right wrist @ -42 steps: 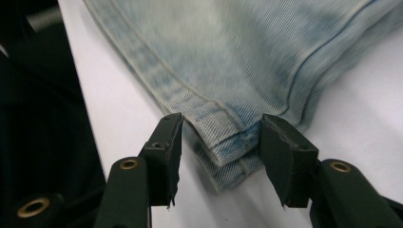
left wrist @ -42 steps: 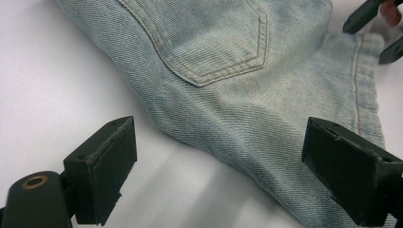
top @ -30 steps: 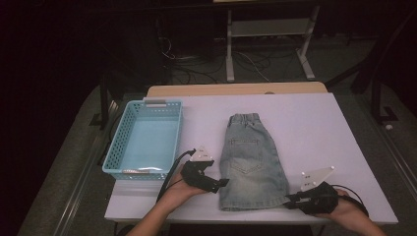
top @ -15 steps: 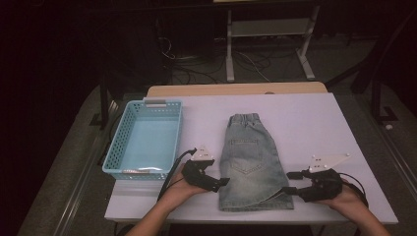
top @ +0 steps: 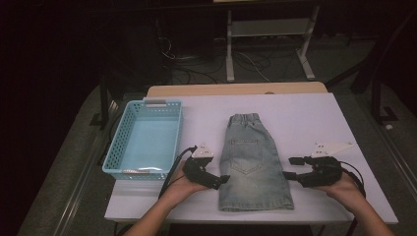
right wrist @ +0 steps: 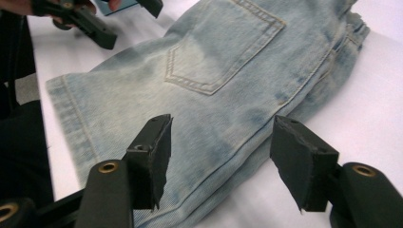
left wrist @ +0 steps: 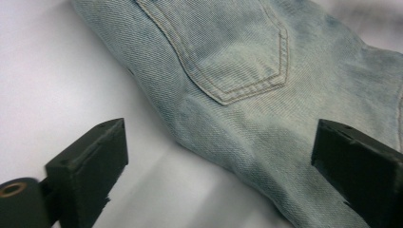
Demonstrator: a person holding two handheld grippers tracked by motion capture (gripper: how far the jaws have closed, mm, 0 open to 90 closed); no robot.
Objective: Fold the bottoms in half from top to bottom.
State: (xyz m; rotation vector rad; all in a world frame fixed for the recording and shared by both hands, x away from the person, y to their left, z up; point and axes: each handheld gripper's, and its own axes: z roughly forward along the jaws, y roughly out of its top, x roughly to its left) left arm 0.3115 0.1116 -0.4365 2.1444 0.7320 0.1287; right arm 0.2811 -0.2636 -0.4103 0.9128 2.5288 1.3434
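A pair of light blue denim shorts (top: 253,162) lies flat on the white table (top: 305,118), waistband at the far end, hem toward me. My left gripper (top: 222,181) rests at the shorts' left edge, open. In the left gripper view its jaws stand wide apart around that edge (left wrist: 223,166), with the back pocket of the shorts (left wrist: 237,61) just ahead. My right gripper (top: 290,167) is at the shorts' right edge, open too. In the right gripper view (right wrist: 225,156) the denim (right wrist: 214,71) lies between and beyond its jaws, and the left gripper (right wrist: 90,19) shows across the cloth.
A light blue plastic basket (top: 114,157) stands on the table's left side, close beside my left hand. A wooden board (top: 236,89) edges the table's far side. Behind it, metal stand legs (top: 265,49) and cables sit on the dark floor.
My right gripper has moved away from me, from near the hem corner up along the shorts' right edge. The left gripper and shorts have stayed put.
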